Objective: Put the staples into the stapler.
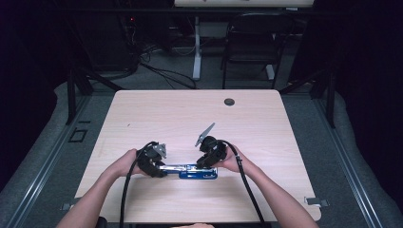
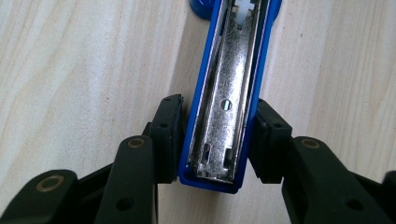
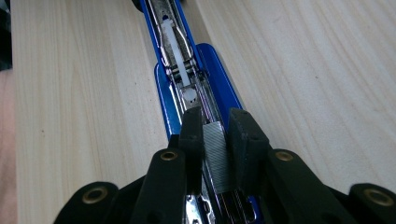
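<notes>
A blue stapler (image 1: 190, 171), opened out flat, lies on the pale wooden worktop (image 1: 190, 118) in the lower middle of the high view, close to the near edge. The left tool (image 1: 153, 161) sits at the stapler's left end and the right tool (image 1: 209, 154) over its right part, each in a hand coming up from the bottom of the frame.

In the left gripper view the left tool (image 2: 217, 140) pinches the blue stapler (image 2: 229, 93) by its two long sides near the square end, pads pressed against the blue walls, the bare metal channel facing up between them.

In the right gripper view the right tool (image 3: 217, 140) pinches a strip of staples (image 3: 218, 156) over the stapler's (image 3: 215, 70) open metal track, one pad on each side of the strip.

The worktop lies bare from the stapler to the far edge, apart from a small round dark hole (image 1: 229, 101) at upper right. Bare wood also runs to the left and right edges.
</notes>
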Available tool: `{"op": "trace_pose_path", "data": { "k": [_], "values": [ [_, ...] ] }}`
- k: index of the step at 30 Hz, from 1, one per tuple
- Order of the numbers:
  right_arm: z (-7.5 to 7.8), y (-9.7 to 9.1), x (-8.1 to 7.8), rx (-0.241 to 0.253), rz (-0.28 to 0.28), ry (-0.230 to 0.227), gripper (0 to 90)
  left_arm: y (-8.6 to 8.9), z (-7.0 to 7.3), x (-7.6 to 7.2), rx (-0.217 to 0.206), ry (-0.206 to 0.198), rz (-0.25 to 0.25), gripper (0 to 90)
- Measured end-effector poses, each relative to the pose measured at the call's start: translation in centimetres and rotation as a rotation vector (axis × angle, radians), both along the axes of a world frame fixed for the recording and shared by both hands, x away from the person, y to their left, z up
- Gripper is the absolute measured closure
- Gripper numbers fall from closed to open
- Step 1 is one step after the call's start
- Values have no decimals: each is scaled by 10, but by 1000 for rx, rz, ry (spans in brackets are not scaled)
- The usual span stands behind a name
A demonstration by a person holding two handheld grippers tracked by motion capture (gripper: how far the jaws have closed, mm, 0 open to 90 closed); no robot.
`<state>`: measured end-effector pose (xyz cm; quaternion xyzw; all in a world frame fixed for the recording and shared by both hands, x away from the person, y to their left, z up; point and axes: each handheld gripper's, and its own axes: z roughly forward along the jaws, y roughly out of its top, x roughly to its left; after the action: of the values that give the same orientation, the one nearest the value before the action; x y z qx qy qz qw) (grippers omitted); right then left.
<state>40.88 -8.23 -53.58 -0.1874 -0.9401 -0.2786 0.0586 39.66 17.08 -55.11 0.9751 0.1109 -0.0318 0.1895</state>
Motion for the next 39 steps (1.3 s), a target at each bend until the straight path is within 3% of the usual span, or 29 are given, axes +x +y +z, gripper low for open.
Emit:
{"op": "trace_pose_path", "data": {
  "k": [1, 4, 12, 13, 14, 17, 21, 25, 31, 35, 39],
  "values": [
    [-1, -1, 2, 8, -18, 26, 756, 0, 0, 0, -1, 1, 1, 597],
    [-2, -2, 3, 21, -30, 45, 759, 0, 0, 0, -1, 0, 2, 597],
    [0, -1, 0, 12, -16, 13, 787, 0, 0, 0, 1, 1, 0, 598],
    [2, -3, 1, 31, -23, 15, 900, 0, 0, 0, 1, 1, 0, 597],
    [4, -4, 1, 32, -39, 0, 900, 0, 0, 0, 3, 0, -3, 598],
    [2, -5, 2, 40, -26, 15, 848, 0, 0, 0, 3, 0, -3, 598],
    [2, 0, -1, 42, -50, -20, 826, 0, 0, 0, 1, 0, 0, 598],
    [3, 10, -6, 31, -64, -59, 833, 0, 0, 0, 3, -1, -3, 598],
    [2, 14, -7, -39, -71, -96, 895, 0, 0, 0, 2, 2, 0, 598],
    [-1, 9, -2, -83, -91, -76, 884, 0, 0, 0, 5, 0, -3, 598],
    [1, 8, -2, -65, -89, -79, 865, 0, 0, 0, 1, 3, 0, 599]
  ]
}}
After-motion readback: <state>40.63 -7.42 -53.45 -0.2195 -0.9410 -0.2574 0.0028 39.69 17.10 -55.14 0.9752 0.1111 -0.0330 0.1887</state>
